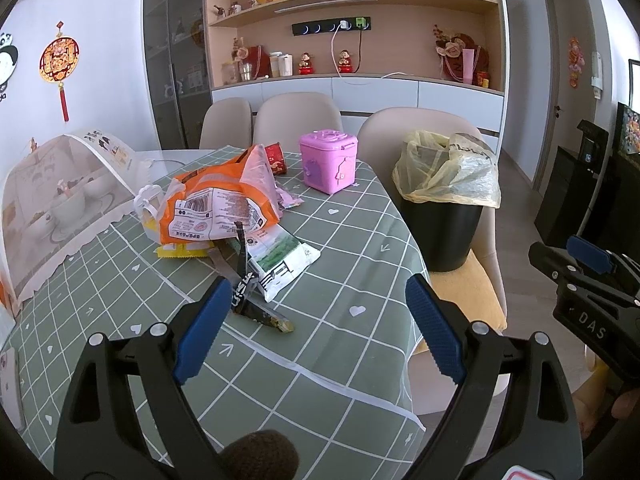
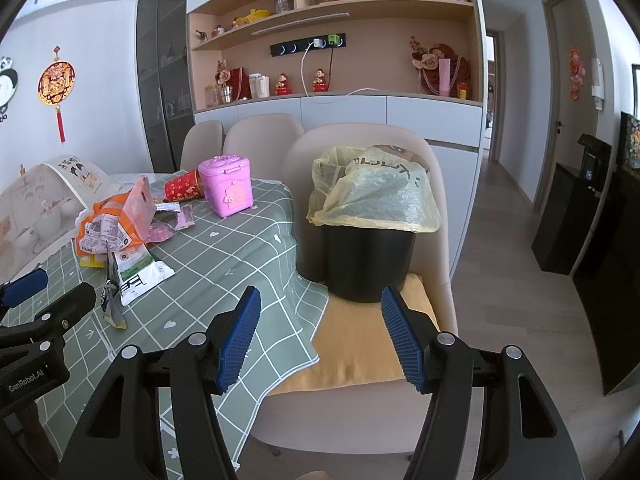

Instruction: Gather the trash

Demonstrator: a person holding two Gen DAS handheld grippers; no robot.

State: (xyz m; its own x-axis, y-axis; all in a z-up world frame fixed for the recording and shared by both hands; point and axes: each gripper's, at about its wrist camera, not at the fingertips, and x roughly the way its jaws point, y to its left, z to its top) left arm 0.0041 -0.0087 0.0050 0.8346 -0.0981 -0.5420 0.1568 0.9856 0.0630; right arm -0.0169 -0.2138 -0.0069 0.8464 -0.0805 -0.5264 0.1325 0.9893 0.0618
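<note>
A pile of trash lies on the green checked tablecloth (image 1: 320, 360): an orange and white bag (image 1: 212, 204), a white and green wrapper (image 1: 280, 260), a yellow packet (image 1: 180, 251) and a dark wrapper (image 1: 256, 304). My left gripper (image 1: 320, 320) is open and empty, just in front of the dark wrapper. A black bin (image 2: 368, 256) lined with a yellow bag (image 2: 376, 196) stands on a chair cushion (image 2: 360, 344) beside the table. My right gripper (image 2: 320, 344) is open and empty, low in front of the bin.
A pink toy box (image 1: 328, 164) and a red cup (image 1: 276, 158) stand at the table's far side. A mesh food cover (image 1: 60, 200) covers dishes at left. Beige chairs (image 1: 296, 120) line the far edge. A black cabinet (image 2: 576, 216) stands at right.
</note>
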